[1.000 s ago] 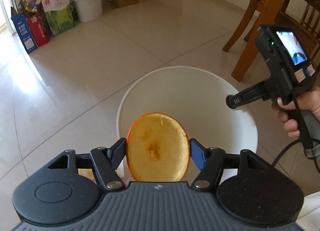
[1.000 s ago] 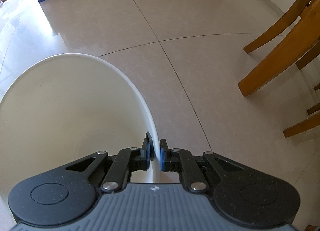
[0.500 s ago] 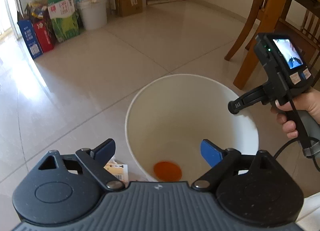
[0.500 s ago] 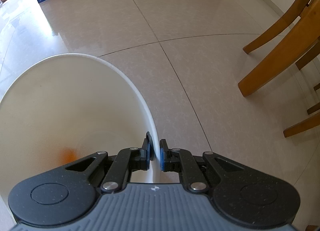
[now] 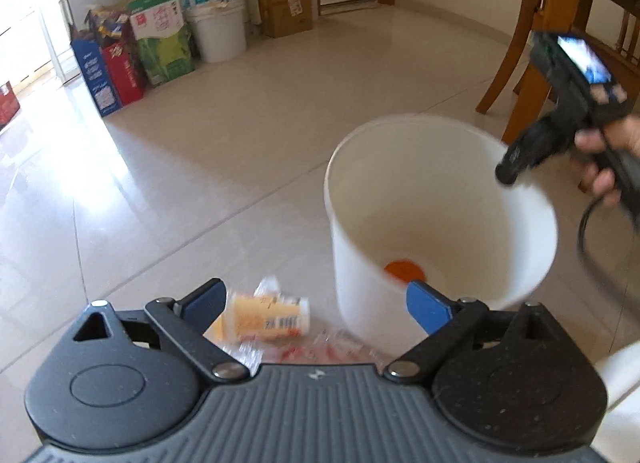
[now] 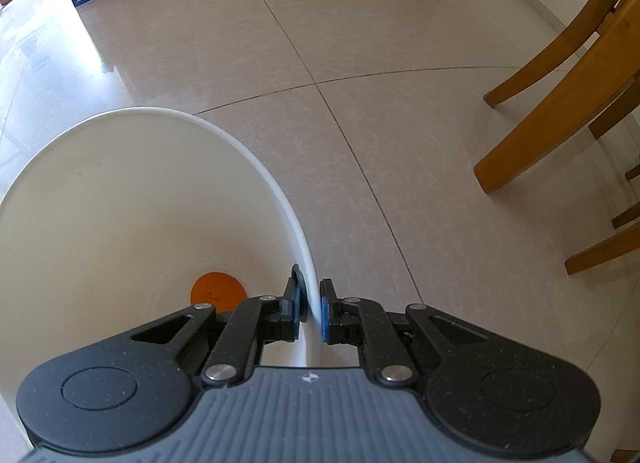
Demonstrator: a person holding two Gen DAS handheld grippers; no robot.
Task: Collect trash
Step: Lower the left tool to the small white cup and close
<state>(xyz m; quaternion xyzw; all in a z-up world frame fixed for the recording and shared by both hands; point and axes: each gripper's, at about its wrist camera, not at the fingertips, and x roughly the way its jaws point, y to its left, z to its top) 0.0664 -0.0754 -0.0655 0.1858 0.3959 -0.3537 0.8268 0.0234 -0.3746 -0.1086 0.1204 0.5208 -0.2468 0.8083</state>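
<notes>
A white bucket (image 5: 400, 191) stands on the tiled floor, with a round orange peel (image 5: 404, 270) lying on its bottom, also seen as the orange peel (image 6: 218, 290) in the right wrist view. My right gripper (image 6: 313, 313) is shut on the bucket's rim (image 6: 280, 199), one finger inside and one outside. My left gripper (image 5: 316, 303) is open and holds nothing; it hangs above the floor to the left of the bucket. Below it lie a small yellow-labelled bottle (image 5: 266, 317) and a clear plastic wrapper with red print (image 5: 328, 351).
Wooden chair and table legs (image 6: 560, 103) stand close on the right. Cartons (image 5: 132, 59), a white pail (image 5: 220, 35) and a cardboard box (image 5: 286, 3) line the far wall. A person's hand (image 5: 604, 167) holds the right gripper's handle. Open tiled floor (image 6: 360, 63) lies ahead.
One second ago my left gripper held the orange peel over the bucket; it opened and the peel dropped to the bottom. The left gripper has since swung left, bringing floor litter into view.
</notes>
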